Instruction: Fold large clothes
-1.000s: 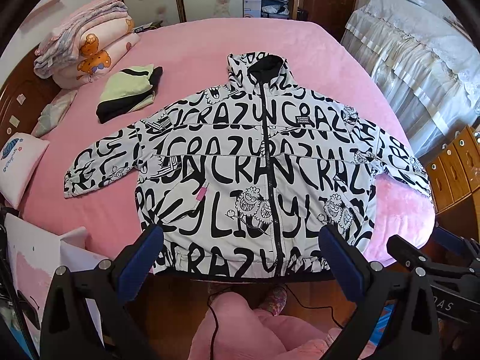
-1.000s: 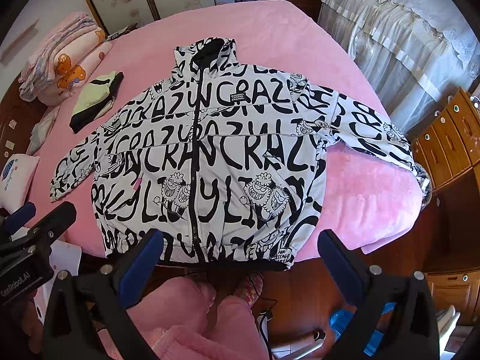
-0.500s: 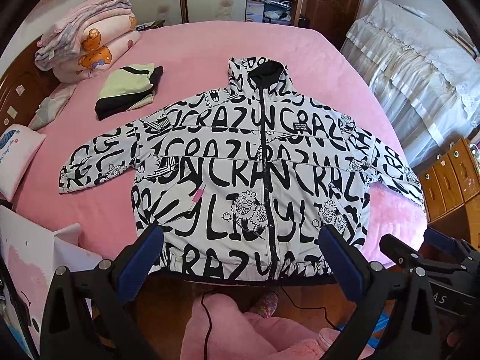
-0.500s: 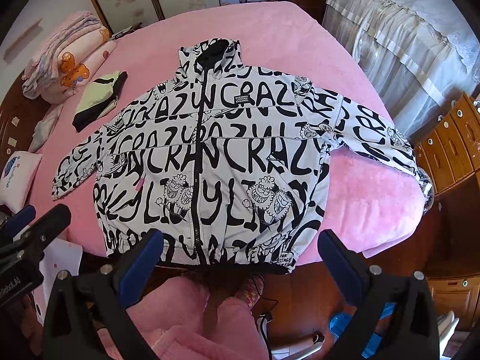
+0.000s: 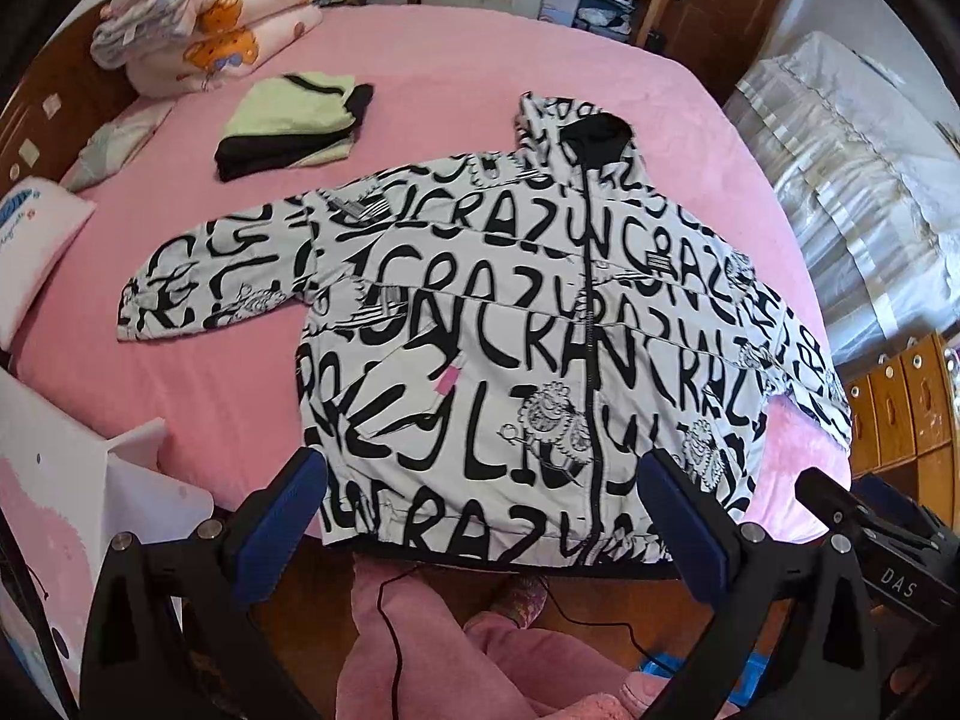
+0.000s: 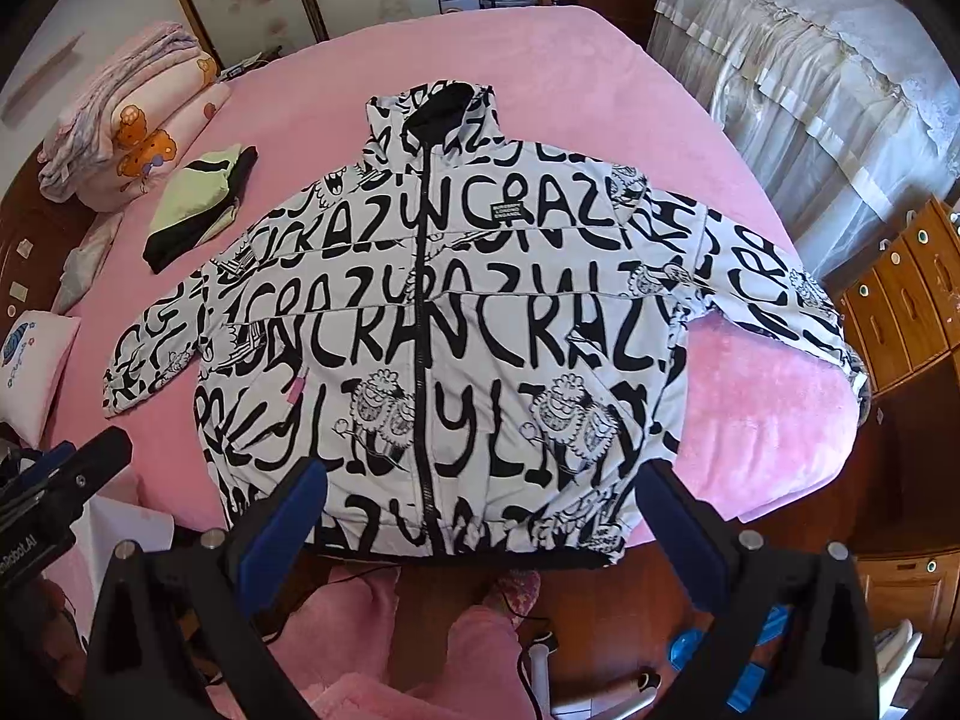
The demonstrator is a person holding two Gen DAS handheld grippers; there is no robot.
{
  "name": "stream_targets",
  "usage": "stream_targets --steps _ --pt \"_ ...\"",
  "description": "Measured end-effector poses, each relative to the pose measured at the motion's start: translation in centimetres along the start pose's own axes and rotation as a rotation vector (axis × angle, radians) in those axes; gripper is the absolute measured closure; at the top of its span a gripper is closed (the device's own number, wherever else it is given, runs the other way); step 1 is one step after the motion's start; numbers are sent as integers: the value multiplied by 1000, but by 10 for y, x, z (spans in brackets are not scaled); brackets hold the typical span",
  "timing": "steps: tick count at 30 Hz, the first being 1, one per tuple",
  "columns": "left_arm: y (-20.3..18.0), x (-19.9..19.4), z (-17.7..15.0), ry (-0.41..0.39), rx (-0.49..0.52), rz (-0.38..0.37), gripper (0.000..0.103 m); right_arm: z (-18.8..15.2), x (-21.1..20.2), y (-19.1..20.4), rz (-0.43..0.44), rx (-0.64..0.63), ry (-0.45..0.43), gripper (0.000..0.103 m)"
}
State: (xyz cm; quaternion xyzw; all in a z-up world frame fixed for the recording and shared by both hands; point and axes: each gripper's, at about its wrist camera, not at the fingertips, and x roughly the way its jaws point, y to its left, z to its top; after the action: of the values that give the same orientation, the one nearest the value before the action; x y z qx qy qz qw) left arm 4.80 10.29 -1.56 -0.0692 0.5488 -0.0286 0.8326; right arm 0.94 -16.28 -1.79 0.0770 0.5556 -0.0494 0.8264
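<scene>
The left tongs (image 5: 480, 516) stand spread wide, their blue-padded fingers (image 5: 282, 525) well apart with nothing between them, hovering above the near hem of the jacket (image 5: 540, 324) without touching it. The right tongs (image 6: 480, 516) are likewise released and empty, blue pads (image 6: 684, 534) splayed over the hem on either side of the black zip (image 6: 423, 360). In the left wrist view the right tongs' black body shows at the lower right edge; in the right wrist view the left tongs' body shows at the lower left.

The jacket, white with bold black lettering and cartoon figures, lies front up and zipped shut on the pink bed (image 5: 456, 84). Its collar points to the far side, its hem runs along the near edge of the bed, and both sleeves are spread outward. The sleeve on the right reaches the bed's edge near a wooden chest of drawers (image 6: 900, 294). A small pink tag (image 5: 445, 384) sits on the jacket's front, left of the zip.

Beyond the jacket's left sleeve lies a folded green and black garment (image 5: 294, 120), apart from it. Farther off, at the bed's far left corner, is a stack of folded quilts (image 5: 204, 30) with a bear print. A white pillow (image 5: 36, 246) rests at the left edge. Below the tongs, the person's pink-clad legs (image 5: 420, 648) are visible over a wooden floor.
</scene>
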Motion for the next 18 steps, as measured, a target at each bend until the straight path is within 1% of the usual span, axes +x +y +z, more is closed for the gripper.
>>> stream_targets --steps 3,7,13,18 --pt "38 11 14 36 -74 -17 1 6 10 25 -4 -18 19 0" --pt "92 28 35 56 -149 -4 1 14 27 61 -2 -39 60 0" --pt "196 62 68 88 -319 -11 1 32 54 118 3 -67 98 0" --pt "274 96 90 111 -431 8 1 51 84 171 3 -89 123 0"
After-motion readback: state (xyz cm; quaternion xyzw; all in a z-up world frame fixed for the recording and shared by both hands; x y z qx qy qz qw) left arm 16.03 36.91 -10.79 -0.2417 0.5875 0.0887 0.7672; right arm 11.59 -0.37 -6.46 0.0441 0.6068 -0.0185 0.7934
